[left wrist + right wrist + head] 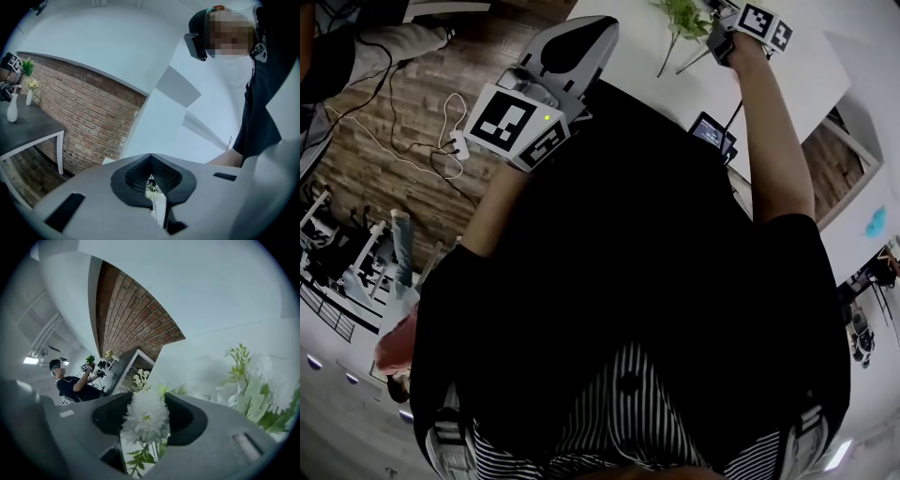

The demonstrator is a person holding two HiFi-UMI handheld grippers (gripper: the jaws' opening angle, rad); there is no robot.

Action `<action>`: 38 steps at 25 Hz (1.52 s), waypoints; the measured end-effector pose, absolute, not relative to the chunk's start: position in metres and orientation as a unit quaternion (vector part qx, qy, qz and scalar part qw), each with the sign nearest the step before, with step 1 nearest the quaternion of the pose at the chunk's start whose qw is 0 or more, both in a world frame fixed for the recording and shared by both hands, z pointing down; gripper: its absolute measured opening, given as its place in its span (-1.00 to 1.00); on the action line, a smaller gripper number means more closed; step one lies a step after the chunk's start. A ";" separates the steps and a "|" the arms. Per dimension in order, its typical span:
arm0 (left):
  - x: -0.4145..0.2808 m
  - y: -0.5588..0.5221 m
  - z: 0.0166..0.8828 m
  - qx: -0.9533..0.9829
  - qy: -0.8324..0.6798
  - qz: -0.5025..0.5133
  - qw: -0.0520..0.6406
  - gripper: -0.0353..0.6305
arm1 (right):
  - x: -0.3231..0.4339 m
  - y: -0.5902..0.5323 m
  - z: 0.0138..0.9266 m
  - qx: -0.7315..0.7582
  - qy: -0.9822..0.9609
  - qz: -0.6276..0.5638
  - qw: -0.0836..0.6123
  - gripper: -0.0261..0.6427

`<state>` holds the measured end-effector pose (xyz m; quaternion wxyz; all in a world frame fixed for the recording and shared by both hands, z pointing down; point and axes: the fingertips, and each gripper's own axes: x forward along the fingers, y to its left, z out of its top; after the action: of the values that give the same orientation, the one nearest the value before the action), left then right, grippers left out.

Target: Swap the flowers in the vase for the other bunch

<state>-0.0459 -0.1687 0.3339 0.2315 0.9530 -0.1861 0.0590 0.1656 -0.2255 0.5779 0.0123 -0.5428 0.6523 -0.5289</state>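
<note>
Right gripper view shows the white flower bunch [145, 420] between the spread jaws of the right hand-held gripper [147, 399], unpinched, over the counter [787, 84]. The left hand-held gripper [572, 42] is pressed together, empty. No vase shows, so the swap looks unfinished.

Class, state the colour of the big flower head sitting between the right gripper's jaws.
White, with green leaves beneath it. The flower head shows best in the right gripper view.
</note>
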 end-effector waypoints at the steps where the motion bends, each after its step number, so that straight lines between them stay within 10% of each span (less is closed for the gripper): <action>1: -0.045 -0.170 0.333 0.953 -0.185 0.058 0.231 -0.88 | 0.165 -0.225 0.579 -0.543 0.654 -0.526 0.000 -0.26; 23: 0.049 -0.125 0.311 0.976 -0.040 0.064 0.203 -0.88 | 0.205 -0.121 0.439 -0.613 0.668 -0.419 0.047 -0.01; 29: 0.079 -0.113 0.310 0.977 0.014 0.072 0.199 -0.88 | 0.170 -0.082 0.416 -0.592 0.700 -0.395 0.053 -0.92; 38: 0.104 -0.107 0.314 0.974 0.060 0.083 0.201 -0.88 | 0.170 -0.058 0.500 -0.620 0.617 -0.484 0.005 -0.91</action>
<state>0.1040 -0.1067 0.3138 0.2006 0.9743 0.0604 0.0827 0.1703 -0.0578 0.5004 0.0047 -0.6199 0.6173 -0.4845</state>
